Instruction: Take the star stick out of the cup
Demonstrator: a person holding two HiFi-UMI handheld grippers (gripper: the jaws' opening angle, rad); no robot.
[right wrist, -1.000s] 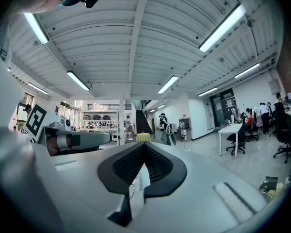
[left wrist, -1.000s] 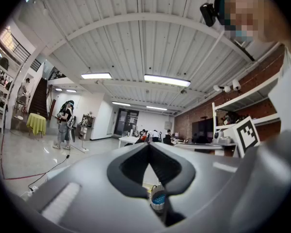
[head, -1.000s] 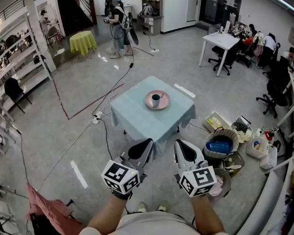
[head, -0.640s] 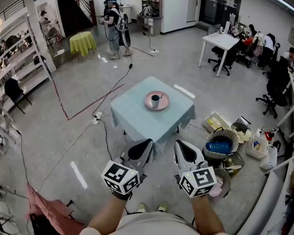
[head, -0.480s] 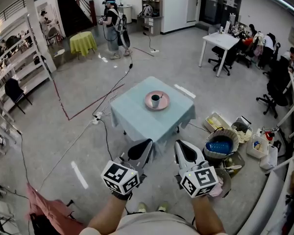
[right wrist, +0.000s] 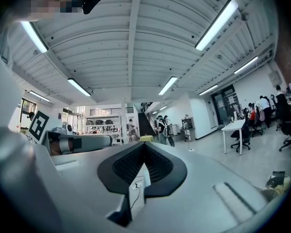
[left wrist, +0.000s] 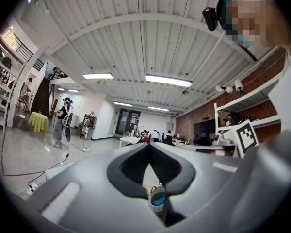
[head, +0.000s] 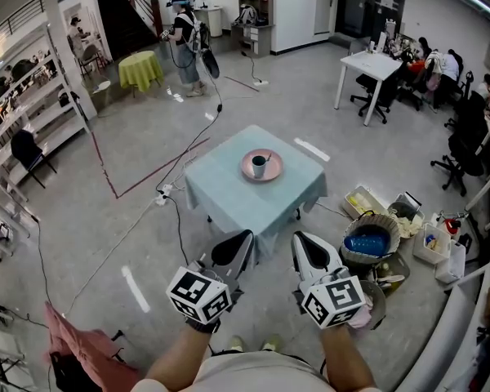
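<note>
Looking down, head view: cup [head: 260,167] with star stick [head: 267,157] inside, on pink plate [head: 274,173] on table [head: 227,196], well ahead of left gripper [head: 238,244] and right gripper [head: 302,246], both low. Left gripper view: jaws together, nothing between. Right gripper view: jaws together, empty.

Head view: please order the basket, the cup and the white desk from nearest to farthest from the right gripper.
1. Basket, on the floor, right of the right gripper.
2. Cup, on the pink plate ahead.
3. White desk, far back right.
</note>
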